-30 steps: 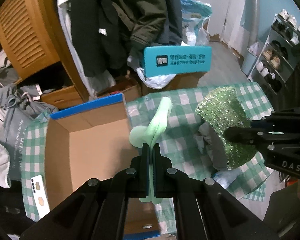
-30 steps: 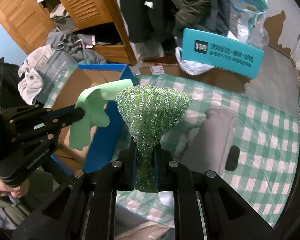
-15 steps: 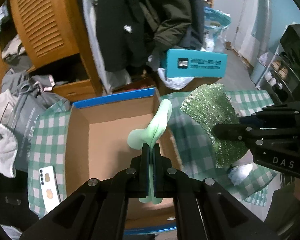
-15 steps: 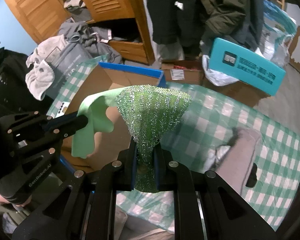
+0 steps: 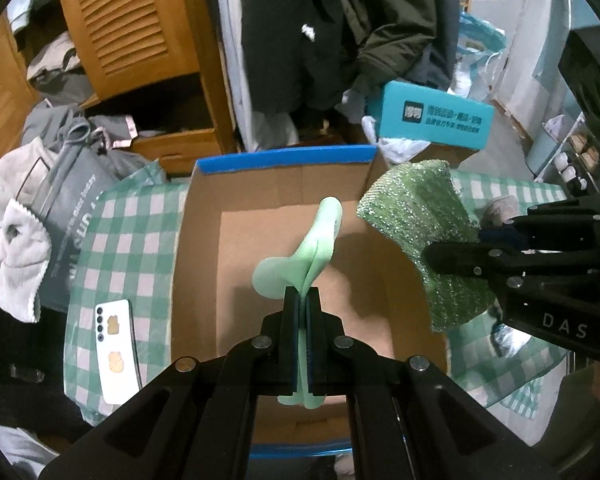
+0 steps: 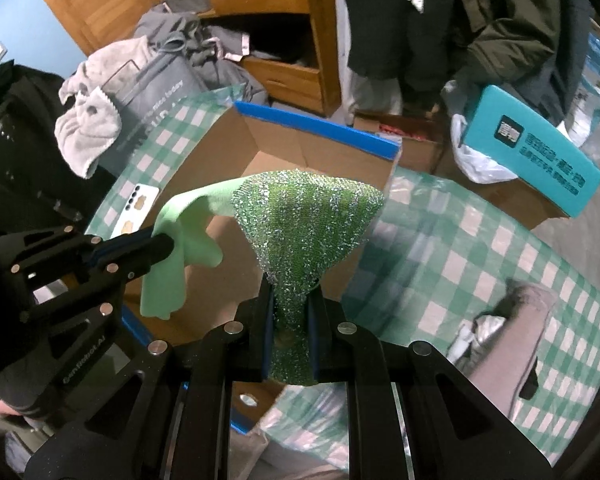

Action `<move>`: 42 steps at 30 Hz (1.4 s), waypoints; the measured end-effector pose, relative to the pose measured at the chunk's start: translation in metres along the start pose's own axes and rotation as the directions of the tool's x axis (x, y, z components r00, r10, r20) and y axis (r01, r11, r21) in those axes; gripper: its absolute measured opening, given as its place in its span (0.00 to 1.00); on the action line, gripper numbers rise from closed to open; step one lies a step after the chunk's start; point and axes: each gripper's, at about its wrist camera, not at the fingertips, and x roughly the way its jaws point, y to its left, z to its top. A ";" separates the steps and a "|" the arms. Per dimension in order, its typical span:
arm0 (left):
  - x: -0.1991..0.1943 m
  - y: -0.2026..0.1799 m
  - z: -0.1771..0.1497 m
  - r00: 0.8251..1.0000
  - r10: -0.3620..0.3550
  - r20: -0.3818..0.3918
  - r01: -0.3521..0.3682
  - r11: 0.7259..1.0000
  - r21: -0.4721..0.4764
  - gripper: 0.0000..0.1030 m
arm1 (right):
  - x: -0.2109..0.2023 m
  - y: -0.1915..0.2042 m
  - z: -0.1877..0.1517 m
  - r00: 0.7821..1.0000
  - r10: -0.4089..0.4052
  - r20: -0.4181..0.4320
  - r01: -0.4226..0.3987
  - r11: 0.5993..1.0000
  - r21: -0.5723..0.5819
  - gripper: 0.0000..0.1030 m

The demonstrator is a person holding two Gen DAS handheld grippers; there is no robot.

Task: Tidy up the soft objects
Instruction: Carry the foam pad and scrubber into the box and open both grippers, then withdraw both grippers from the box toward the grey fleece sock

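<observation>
Both grippers have swung across the checked bench since a second ago and now hang over the open cardboard box (image 5: 204,240). Left gripper (image 5: 302,300) has its fingers clamped narrow on a pale green cloth (image 5: 312,248), held above the box's bare floor. Right gripper (image 6: 292,304) pinches a glittery green scouring pad (image 6: 304,224) by its lower end, over the box's near corner. Each item is gripped at one edge, apparently so it can drop straight in. A phone (image 5: 116,350) lies beside the box.
</observation>
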 end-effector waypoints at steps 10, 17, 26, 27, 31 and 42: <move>0.020 0.013 -0.009 0.998 0.017 -0.061 -0.018 1.000 -0.015 0.04 | 0.033 0.003 0.003 0.998 0.016 -0.061 -0.016 1.000 0.016 0.20; 0.025 0.014 -0.010 0.997 0.030 -0.071 -0.031 0.999 -0.017 0.36 | 0.032 -0.005 0.003 0.999 0.008 -0.049 -0.007 0.999 0.038 0.43; 0.027 0.008 -0.010 0.997 0.025 -0.078 -0.026 1.000 -0.010 0.42 | 0.024 -0.017 -0.005 0.999 -0.022 -0.029 0.024 0.998 0.057 0.49; 0.027 0.006 -0.010 0.997 0.021 -0.078 -0.022 1.000 -0.008 0.44 | 0.022 -0.019 -0.007 0.999 -0.022 -0.027 0.024 0.998 0.060 0.52; 0.027 -0.003 -0.009 0.997 0.012 -0.080 -0.012 1.000 0.010 0.47 | 0.018 -0.027 -0.015 0.999 -0.038 -0.024 0.040 0.997 0.068 0.55; 0.027 -0.035 -0.007 0.997 -0.013 -0.082 0.017 0.998 0.057 0.57 | 0.001 -0.059 -0.033 0.997 -0.073 -0.014 0.074 0.990 0.120 0.60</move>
